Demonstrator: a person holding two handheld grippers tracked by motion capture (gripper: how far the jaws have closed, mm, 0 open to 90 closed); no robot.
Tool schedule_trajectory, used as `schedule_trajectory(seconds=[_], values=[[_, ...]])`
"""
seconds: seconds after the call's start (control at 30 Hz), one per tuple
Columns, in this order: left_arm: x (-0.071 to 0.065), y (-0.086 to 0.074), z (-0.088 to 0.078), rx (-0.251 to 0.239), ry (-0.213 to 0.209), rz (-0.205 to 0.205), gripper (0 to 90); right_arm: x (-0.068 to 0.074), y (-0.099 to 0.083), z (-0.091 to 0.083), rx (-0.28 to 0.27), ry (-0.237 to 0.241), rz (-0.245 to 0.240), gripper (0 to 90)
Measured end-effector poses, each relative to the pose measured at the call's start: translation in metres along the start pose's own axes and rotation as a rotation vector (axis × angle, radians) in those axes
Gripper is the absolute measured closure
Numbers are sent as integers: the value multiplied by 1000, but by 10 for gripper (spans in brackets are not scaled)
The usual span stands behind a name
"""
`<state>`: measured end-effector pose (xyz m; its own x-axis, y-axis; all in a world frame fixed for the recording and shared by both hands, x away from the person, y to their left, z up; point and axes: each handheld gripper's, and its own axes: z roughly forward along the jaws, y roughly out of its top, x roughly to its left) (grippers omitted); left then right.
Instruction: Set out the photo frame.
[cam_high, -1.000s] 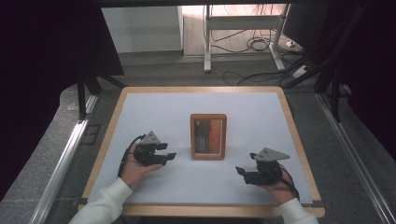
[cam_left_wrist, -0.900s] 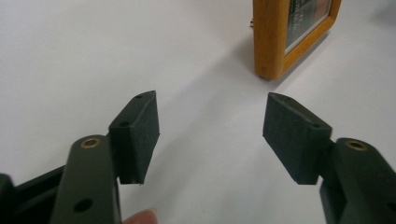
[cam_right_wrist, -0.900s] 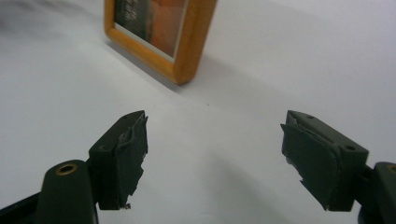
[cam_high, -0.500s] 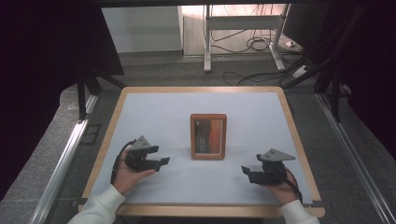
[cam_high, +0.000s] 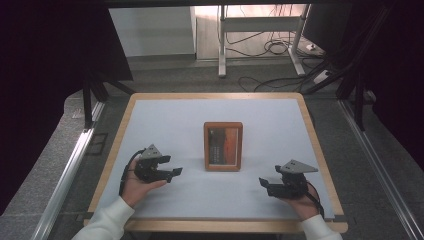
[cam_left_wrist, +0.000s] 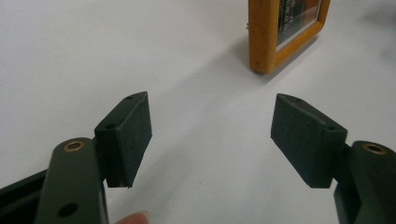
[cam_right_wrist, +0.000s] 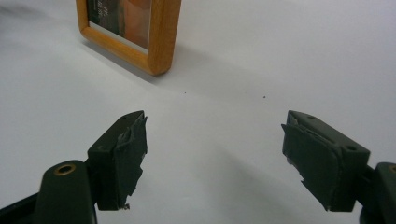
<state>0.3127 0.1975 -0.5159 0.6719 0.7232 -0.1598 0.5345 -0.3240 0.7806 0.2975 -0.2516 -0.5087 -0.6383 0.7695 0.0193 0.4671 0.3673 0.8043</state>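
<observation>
A small wooden picture frame (cam_high: 223, 146) lies flat in the middle of the white table top (cam_high: 165, 120). My left gripper (cam_high: 173, 173) sits near the front left, pointing right toward the frame, a short way from its lower left corner. Its jaws have just been opening and hold nothing. In the left gripper view the left gripper (cam_left_wrist: 211, 107) stands wide apart over bare table, with the frame (cam_left_wrist: 261, 42) ahead. My right gripper (cam_high: 265, 184) rests at the front right, pointing left, open and empty. In the right gripper view the right gripper (cam_right_wrist: 215, 121) faces the frame (cam_right_wrist: 161, 42).
The table has a raised wooden border (cam_high: 320, 150). Dark panels (cam_high: 50, 75) stand on the left and right. Beyond the far edge are metal desk legs (cam_high: 221, 45) and loose cables (cam_high: 280, 47) on the floor.
My left gripper has shifted slightly back toward the near edge and its jaws stand wider. The right gripper and the picture frame have stayed put.
</observation>
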Motion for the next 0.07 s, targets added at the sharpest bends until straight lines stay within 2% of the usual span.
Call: schedule_trajectory(seconds=[0.07], values=[[0, 0, 1, 2, 4, -2, 286, 1, 1, 0, 1, -6, -11, 214]])
